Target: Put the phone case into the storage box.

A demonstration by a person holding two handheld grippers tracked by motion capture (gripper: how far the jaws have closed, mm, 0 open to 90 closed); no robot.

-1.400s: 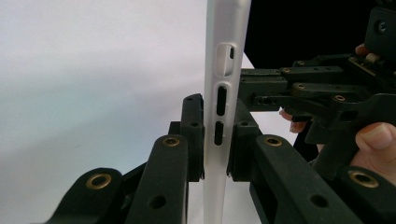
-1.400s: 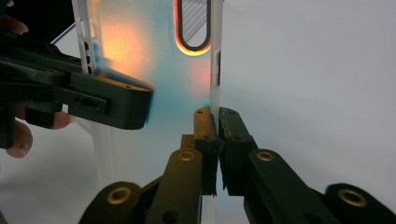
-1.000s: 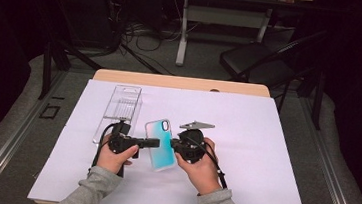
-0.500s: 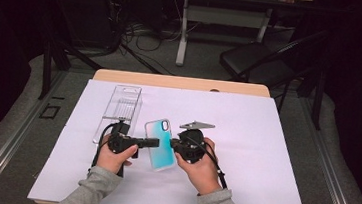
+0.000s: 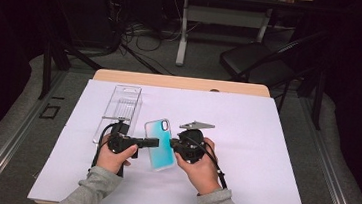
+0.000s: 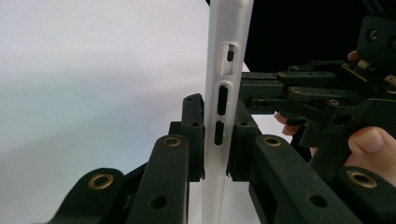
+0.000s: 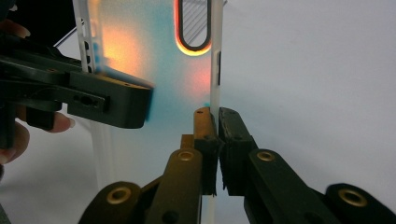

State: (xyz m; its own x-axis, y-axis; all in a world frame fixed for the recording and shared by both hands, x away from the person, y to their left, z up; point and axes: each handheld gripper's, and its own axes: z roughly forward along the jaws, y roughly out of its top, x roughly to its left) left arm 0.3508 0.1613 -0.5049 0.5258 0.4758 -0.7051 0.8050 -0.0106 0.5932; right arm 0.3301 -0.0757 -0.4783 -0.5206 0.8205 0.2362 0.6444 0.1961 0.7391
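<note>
The translucent teal-tinted plastic phone case (image 5: 161,144) looks frosted and matt on its back, with smooth, milky white edges (its button slots cut cleanly). The left hand-held gripper (image 6: 215,140) and right hand-held gripper (image 7: 216,140) are matt black plastic, faintly grainy, studded with brassy metal rivets. The clear rectangular plastic box (image 5: 119,108) is glossy. A matt white paper sheet (image 5: 274,156) covers the light wooden surface (image 5: 181,82).
</note>
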